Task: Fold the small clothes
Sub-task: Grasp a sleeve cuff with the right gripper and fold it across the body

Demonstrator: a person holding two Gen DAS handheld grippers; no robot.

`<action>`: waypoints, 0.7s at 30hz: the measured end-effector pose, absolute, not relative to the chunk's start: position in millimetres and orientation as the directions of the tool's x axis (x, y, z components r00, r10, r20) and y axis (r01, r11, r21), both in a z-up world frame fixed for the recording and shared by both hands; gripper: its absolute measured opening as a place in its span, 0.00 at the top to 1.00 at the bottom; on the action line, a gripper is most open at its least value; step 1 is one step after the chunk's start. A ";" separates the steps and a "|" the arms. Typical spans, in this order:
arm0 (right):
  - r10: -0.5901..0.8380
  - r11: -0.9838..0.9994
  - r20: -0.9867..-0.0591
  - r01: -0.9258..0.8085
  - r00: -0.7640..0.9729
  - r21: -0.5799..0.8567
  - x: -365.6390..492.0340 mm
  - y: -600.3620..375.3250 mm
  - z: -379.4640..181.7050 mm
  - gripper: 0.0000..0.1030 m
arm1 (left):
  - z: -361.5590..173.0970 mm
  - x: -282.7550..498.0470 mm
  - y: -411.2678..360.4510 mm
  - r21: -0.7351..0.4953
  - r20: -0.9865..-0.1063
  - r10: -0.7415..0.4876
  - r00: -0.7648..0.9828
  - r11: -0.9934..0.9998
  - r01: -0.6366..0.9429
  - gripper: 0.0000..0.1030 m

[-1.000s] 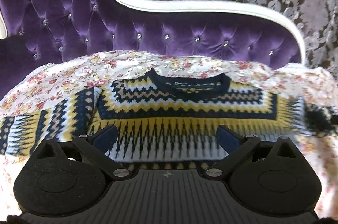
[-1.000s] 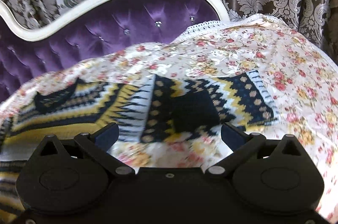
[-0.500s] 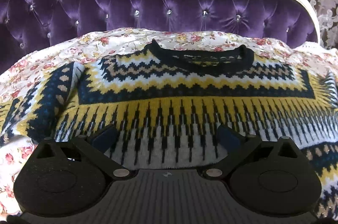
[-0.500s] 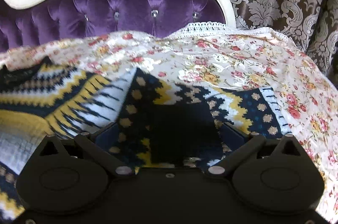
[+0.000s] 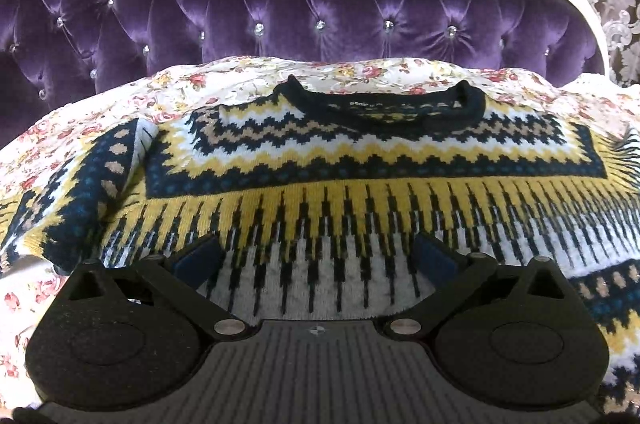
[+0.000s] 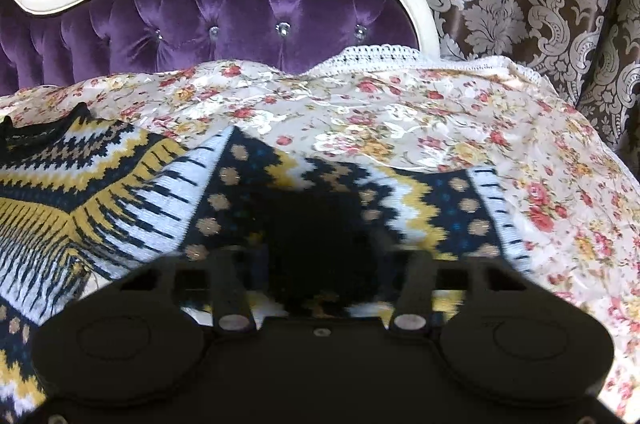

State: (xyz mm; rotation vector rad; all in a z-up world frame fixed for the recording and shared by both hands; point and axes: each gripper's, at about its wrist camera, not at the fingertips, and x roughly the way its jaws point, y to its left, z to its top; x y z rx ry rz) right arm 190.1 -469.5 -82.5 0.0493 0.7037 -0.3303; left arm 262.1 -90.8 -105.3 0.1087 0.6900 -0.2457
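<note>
Left gripper (image 5: 316,256) angled down, spread wide over sweater (image 5: 360,184) hem, nothing gripped | right gripper (image 6: 320,264) angled down, blurred, closing on dark sleeve (image 6: 320,224) near bed's right edge

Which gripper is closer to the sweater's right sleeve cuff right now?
Right. The right gripper is shut on the dark cuff of the sweater. The left gripper hovers open over the sweater's lower body, well away from that sleeve.

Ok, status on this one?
Left gripper open over sweater body. Right gripper shut on sweater's sleeve. Nothing in the way.
</note>
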 end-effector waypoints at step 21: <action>0.232 0.910 -0.500 -0.004 0.835 0.416 243.3 -381.4 101.8 0.82 | -106.1 262.4 -90.0 0.023 -0.632 -0.186 0.753 0.966 0.258 0.00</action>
